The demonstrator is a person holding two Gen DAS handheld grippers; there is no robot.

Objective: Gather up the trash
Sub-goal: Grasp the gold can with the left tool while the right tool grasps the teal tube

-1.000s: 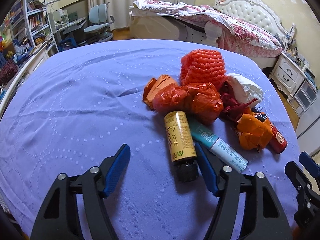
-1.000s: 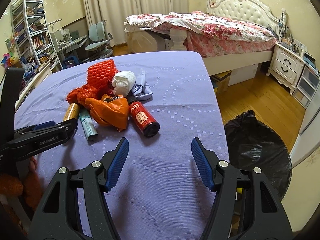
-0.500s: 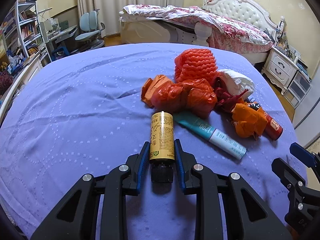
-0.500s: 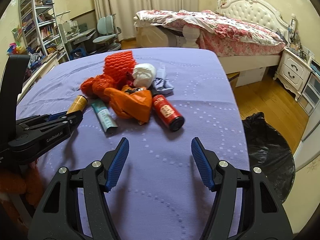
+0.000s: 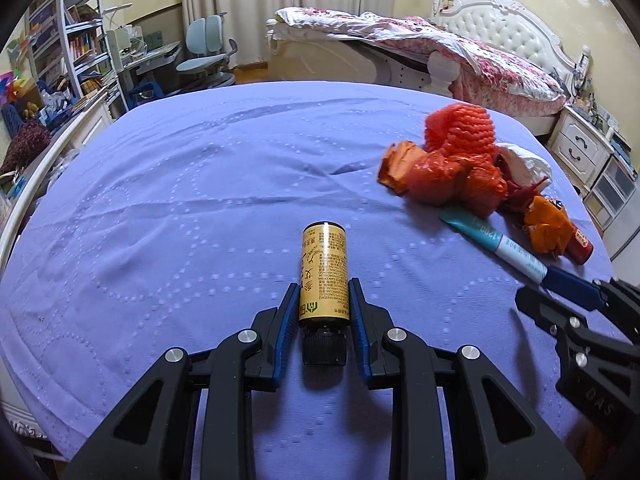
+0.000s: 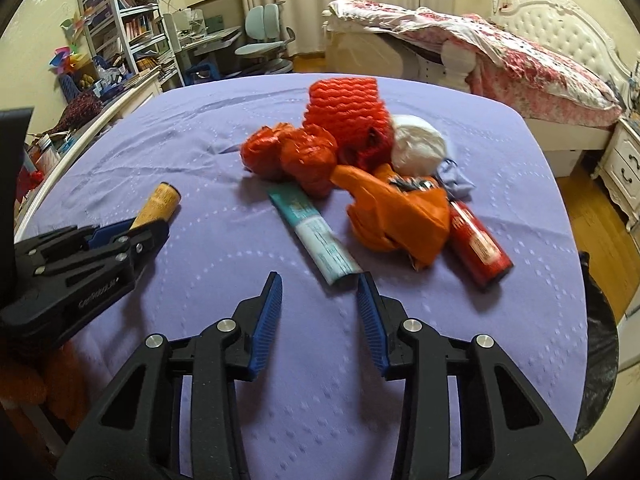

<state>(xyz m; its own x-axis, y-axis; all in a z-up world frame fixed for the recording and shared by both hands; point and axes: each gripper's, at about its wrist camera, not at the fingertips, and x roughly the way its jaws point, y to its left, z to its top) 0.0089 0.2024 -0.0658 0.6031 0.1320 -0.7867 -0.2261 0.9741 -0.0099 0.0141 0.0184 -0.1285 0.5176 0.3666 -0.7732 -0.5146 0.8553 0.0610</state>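
Observation:
My left gripper (image 5: 324, 300) is shut on a gold-labelled bottle (image 5: 324, 276) with a black cap, which lies on the purple tablecloth (image 5: 180, 208) left of the trash pile. In the right wrist view the same bottle (image 6: 160, 204) sticks out of that gripper at the left. My right gripper (image 6: 319, 284) is closing, and the near end of a teal and white tube (image 6: 316, 236) lies between its fingertips, close to the right one. The pads are not pressing on it. Behind the tube sit orange plastic bags (image 6: 396, 216), a red mesh sleeve (image 6: 344, 116), a white wad (image 6: 418, 144) and a red can (image 6: 478, 246).
A black trash bag (image 6: 600, 340) stands open on the floor beyond the table's right edge. A bed (image 5: 460, 52), a nightstand (image 5: 580, 148), a desk chair (image 5: 208, 56) and bookshelves (image 5: 80, 48) ring the table.
My left gripper closed on the gold bottle and drew it left, away from the pile. My right gripper swung left toward the teal tube and its jaws narrowed.

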